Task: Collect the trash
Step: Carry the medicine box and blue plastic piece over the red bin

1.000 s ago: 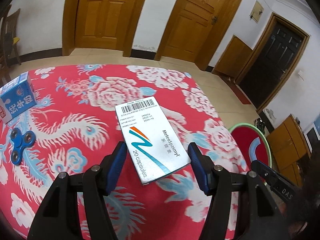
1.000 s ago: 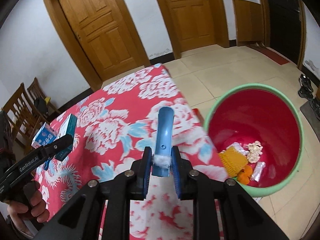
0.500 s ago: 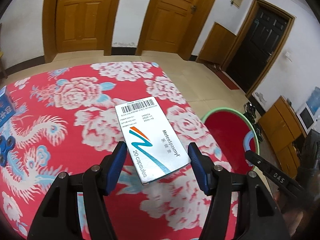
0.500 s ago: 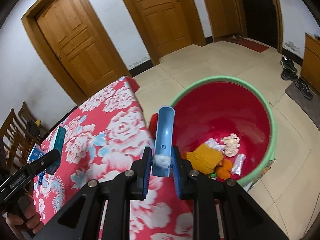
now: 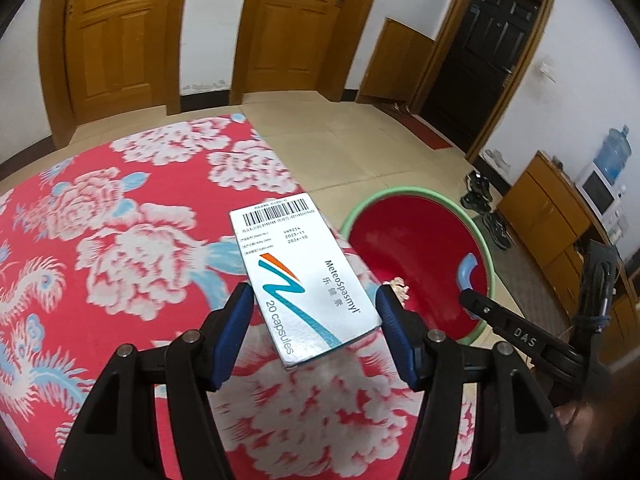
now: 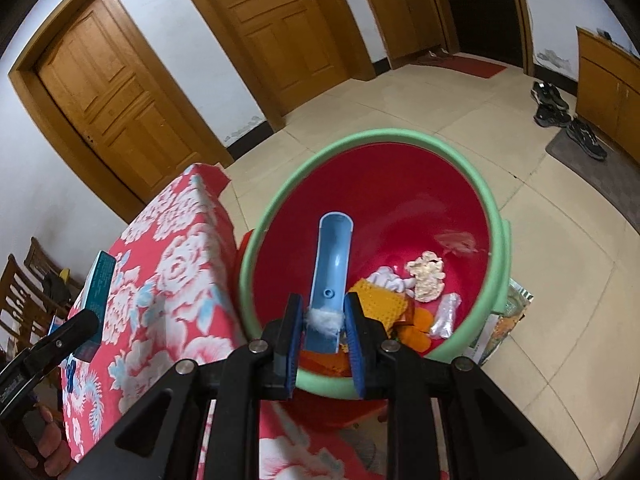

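Observation:
My left gripper [image 5: 316,312] is shut on a white medicine box [image 5: 298,272] marked "20 capsules", held above the right edge of the red flowered table [image 5: 120,240]. My right gripper [image 6: 322,320] is shut on a curved blue plastic piece [image 6: 332,268] with a tuft of white fluff, held over the red basin with a green rim [image 6: 380,140]. The basin [image 5: 486,264] also shows in the left wrist view, right of the box. Several bits of trash [image 6: 426,276] lie in the basin.
The basin stands on the tiled floor beside the table's corner [image 6: 204,176]. Shoes [image 6: 560,116] and a wooden cabinet [image 5: 552,216] are further right. Wooden doors [image 5: 116,40] line the far wall. Chairs [image 6: 28,280] stand at the left.
Both grippers have moved right toward the basin. The right gripper with the blue piece now hangs over the basin; the left with the box is near the table's edge.

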